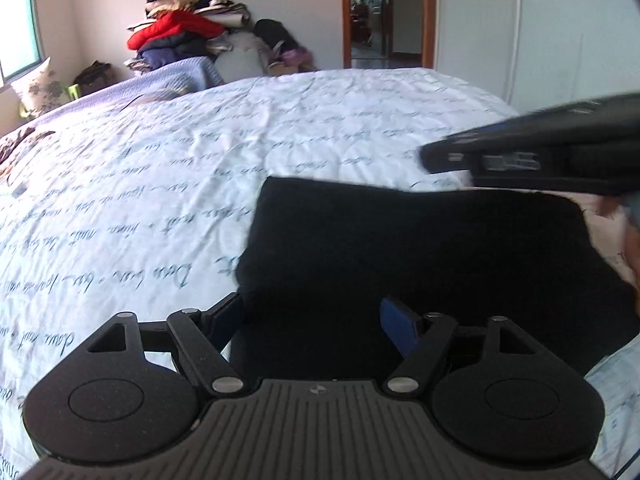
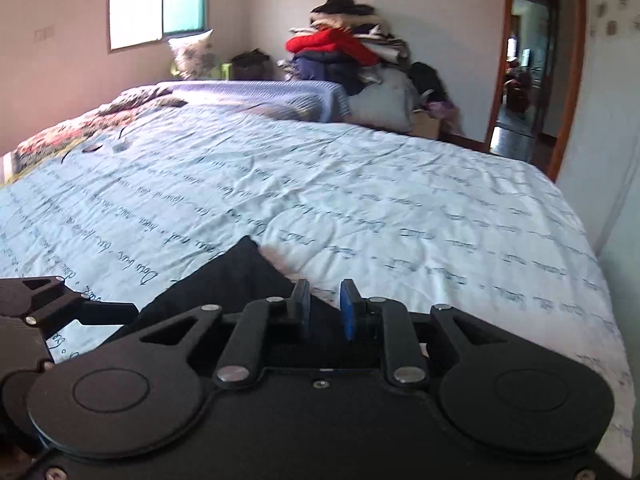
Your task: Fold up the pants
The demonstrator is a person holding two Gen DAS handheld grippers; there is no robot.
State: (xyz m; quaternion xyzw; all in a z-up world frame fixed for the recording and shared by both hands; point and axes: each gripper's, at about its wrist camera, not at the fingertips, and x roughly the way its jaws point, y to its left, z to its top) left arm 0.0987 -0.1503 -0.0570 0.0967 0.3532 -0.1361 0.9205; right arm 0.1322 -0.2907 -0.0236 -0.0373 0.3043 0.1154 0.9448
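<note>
The black pants [image 1: 420, 248] are folded into a compact bundle near the bed's [image 1: 200, 184] front edge. Left hand-held gripper [image 1: 316, 320] hangs over them with its fingers spread wide. Right hand-held gripper [image 2: 325, 310] is by the bundle's far corner, fingers narrow with a small gap, holding nothing. Clothes pile [image 2: 344, 52] sits past the far edge.

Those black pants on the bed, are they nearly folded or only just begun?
Nearly done, it seems. The black pants already lie as a compact, roughly rectangular bundle on the script-printed bedspread. The left gripper is open over the near edge; the right gripper, slightly open, holds nothing. Perhaps only one last fold or smoothing remains.
</note>
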